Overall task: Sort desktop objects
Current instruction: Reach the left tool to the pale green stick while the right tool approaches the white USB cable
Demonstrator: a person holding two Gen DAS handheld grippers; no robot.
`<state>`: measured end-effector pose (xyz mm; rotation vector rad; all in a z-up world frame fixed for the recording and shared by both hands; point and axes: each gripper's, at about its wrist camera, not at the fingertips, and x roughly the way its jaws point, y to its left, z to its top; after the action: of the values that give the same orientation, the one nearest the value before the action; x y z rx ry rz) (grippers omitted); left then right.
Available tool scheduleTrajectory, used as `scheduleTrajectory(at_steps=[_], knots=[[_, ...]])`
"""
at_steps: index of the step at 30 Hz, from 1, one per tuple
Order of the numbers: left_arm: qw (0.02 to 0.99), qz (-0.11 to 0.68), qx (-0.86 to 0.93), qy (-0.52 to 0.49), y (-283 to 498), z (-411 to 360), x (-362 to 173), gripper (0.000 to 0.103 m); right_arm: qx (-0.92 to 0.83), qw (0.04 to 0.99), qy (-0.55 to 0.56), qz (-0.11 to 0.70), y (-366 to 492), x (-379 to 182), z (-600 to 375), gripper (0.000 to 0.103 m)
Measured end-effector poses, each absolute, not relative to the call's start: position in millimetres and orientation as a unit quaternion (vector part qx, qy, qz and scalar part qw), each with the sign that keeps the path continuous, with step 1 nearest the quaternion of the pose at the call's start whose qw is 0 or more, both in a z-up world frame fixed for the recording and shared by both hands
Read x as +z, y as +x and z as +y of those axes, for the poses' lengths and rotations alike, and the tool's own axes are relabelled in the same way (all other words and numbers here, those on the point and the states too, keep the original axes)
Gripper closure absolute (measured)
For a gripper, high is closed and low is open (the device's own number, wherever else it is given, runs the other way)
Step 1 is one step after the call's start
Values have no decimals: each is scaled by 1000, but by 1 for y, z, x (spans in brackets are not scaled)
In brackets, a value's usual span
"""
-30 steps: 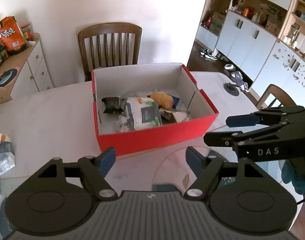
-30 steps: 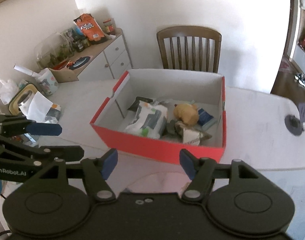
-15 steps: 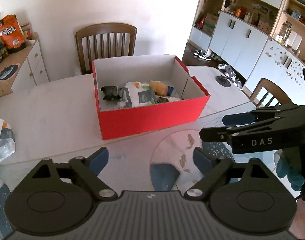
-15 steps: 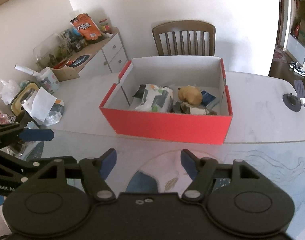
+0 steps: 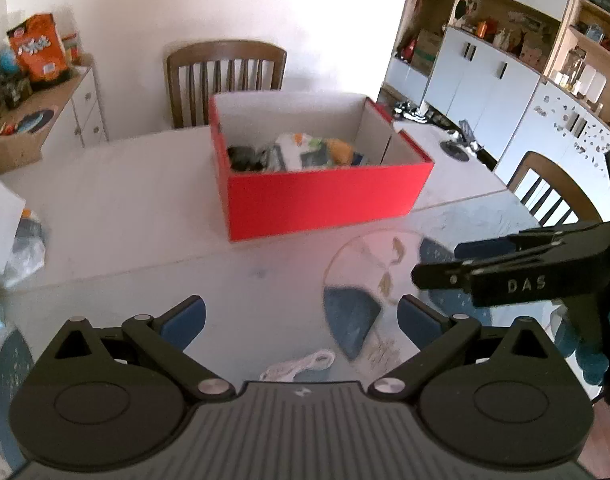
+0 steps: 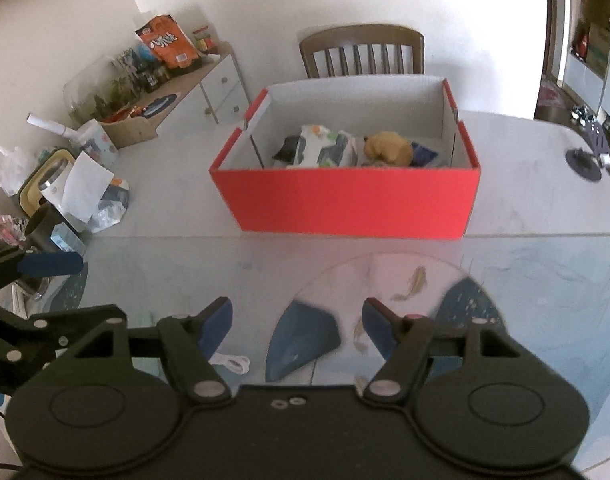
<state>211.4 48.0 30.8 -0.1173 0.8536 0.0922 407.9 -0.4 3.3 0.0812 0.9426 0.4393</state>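
A pale worktop [image 6: 525,208] carries a red box [image 6: 353,208] at its far middle. A white cord [image 6: 231,362] lies near, on the glass-covered part. Papers and bags [image 6: 93,196] sit at the left edge.

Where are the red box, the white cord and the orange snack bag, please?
red box [image 6: 353,204], right wrist view, front wall.
white cord [image 5: 301,366], left wrist view, middle of the coil.
orange snack bag [image 5: 35,50], left wrist view, printed front.

Ahead of our spread fingers, bare table [image 6: 153,248] runs to the red box [image 6: 353,204], whose near wall blocks the straight path. A white cord [image 5: 301,366] lies just below the left gripper [image 5: 301,320].
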Motion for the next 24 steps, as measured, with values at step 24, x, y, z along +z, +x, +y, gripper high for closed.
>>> scheduleTrajectory(at_steps=[24], knots=[[882, 462, 46, -75, 170, 96, -54, 0, 227, 849, 12, 477, 383, -54, 70, 30]])
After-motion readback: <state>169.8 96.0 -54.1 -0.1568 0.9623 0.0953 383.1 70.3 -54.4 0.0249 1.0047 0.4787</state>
